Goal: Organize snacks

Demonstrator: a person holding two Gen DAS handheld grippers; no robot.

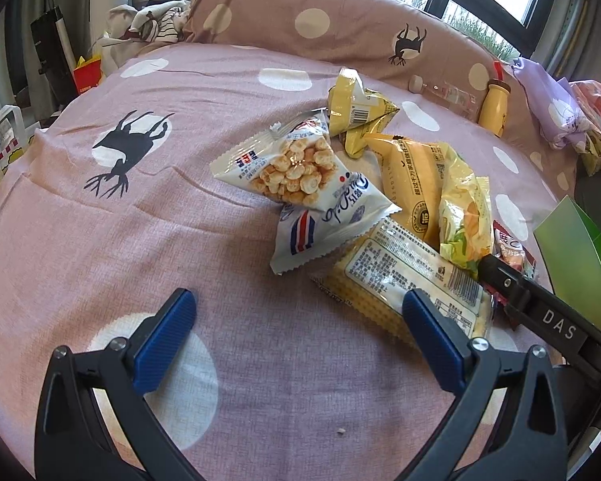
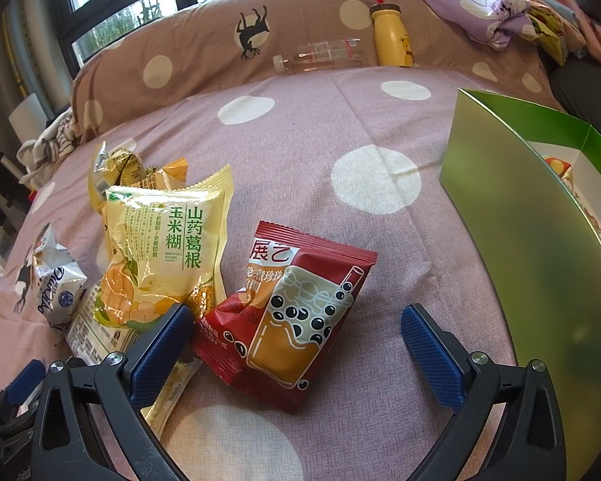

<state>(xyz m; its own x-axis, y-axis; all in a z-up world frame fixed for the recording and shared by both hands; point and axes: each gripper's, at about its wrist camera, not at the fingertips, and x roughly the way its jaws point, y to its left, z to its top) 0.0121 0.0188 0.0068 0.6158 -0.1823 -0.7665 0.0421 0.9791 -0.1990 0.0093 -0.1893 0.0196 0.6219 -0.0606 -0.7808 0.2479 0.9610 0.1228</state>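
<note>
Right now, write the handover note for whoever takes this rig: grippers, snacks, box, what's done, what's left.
Left gripper: open, empty, over the bedspread beside the flat biscuit pack.
Right gripper: open, empty, the red bubble-tea packet between its fingers, not gripped.
Snack pile: loose on the bed left of the green box.
Done: at least one item shows inside the box.
Left: red packet, yellow corn-paste packet and the other packets.

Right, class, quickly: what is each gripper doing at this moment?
Left gripper: open, holding nothing, over the bedspread.
Right gripper: open, holding nothing, the red bubble-tea packet lying between its fingers.
</note>
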